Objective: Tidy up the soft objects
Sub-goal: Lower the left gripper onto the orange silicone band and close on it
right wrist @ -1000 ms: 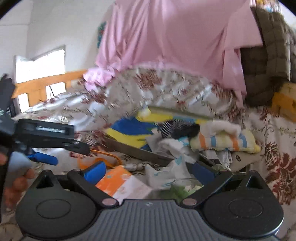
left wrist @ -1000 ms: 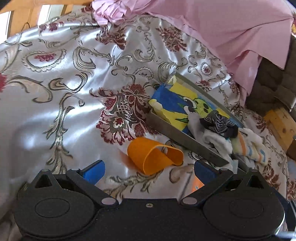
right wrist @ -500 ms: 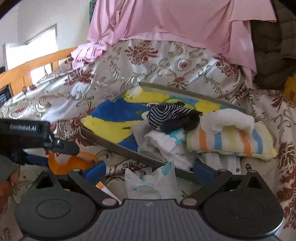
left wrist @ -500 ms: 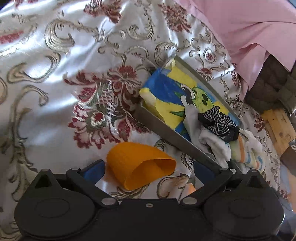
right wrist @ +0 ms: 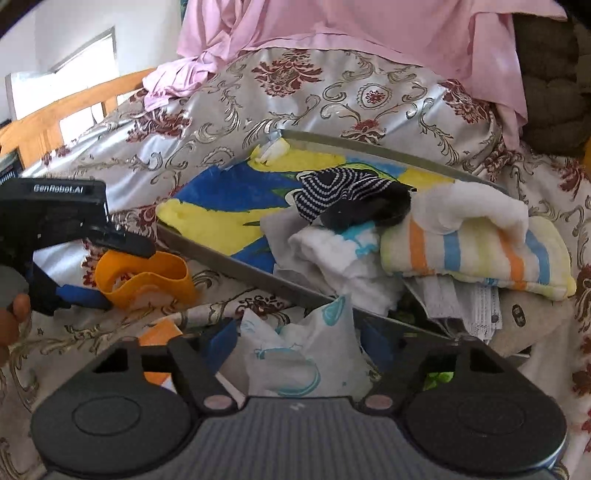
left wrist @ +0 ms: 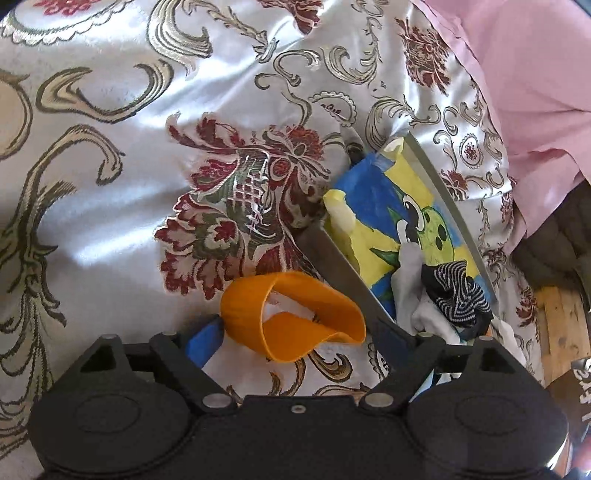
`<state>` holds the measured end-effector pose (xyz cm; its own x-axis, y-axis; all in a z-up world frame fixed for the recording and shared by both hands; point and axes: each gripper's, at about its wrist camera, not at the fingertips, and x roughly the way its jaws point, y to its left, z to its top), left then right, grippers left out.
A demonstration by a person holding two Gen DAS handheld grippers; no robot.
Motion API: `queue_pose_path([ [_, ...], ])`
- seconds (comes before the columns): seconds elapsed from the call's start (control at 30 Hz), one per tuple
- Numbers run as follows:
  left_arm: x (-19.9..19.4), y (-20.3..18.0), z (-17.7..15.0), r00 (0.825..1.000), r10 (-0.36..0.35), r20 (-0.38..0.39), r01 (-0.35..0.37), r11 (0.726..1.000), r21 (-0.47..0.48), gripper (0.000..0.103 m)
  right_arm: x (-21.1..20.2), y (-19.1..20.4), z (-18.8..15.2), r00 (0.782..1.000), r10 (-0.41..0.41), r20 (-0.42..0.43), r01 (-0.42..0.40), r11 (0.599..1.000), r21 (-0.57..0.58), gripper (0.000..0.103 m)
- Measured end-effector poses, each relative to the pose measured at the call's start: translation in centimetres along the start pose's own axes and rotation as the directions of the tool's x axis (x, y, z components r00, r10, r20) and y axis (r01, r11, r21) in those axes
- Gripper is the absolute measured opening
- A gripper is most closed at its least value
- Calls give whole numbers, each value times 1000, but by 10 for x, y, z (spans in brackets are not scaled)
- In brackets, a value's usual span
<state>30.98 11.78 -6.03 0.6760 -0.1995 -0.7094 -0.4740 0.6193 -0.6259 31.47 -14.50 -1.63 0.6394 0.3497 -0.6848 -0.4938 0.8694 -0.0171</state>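
A soft orange cup (left wrist: 291, 317) lies on its side on the satin bedspread, between the open fingers of my left gripper (left wrist: 295, 332); it also shows in the right wrist view (right wrist: 147, 280) with the left gripper (right wrist: 96, 273) around it. A grey tray (right wrist: 236, 266) with a blue and yellow picture holds a striped dark sock (right wrist: 347, 195), white cloths (right wrist: 332, 254) and a striped towel (right wrist: 476, 243). My right gripper (right wrist: 295, 347) is open around a white tissue pack (right wrist: 303, 354) with blue print.
The floral satin bedspread (left wrist: 147, 147) covers the bed. A pink sheet (right wrist: 369, 26) hangs at the back. A wooden bed frame (right wrist: 66, 110) stands at the left. An orange packet (right wrist: 159, 332) lies by my right gripper. A beige soft thing (right wrist: 524, 317) lies right of the tray.
My left gripper has moved forward and down so the orange cup now sits between its fingers. My right gripper has moved closer to the tissue pack and tray.
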Motion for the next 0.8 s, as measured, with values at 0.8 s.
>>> queue_pose_path([
  [0.8, 14, -30, -23, 991, 127, 45, -134, 886, 444, 80, 5, 14, -3, 1000, 13, -12, -14, 996, -87, 59],
])
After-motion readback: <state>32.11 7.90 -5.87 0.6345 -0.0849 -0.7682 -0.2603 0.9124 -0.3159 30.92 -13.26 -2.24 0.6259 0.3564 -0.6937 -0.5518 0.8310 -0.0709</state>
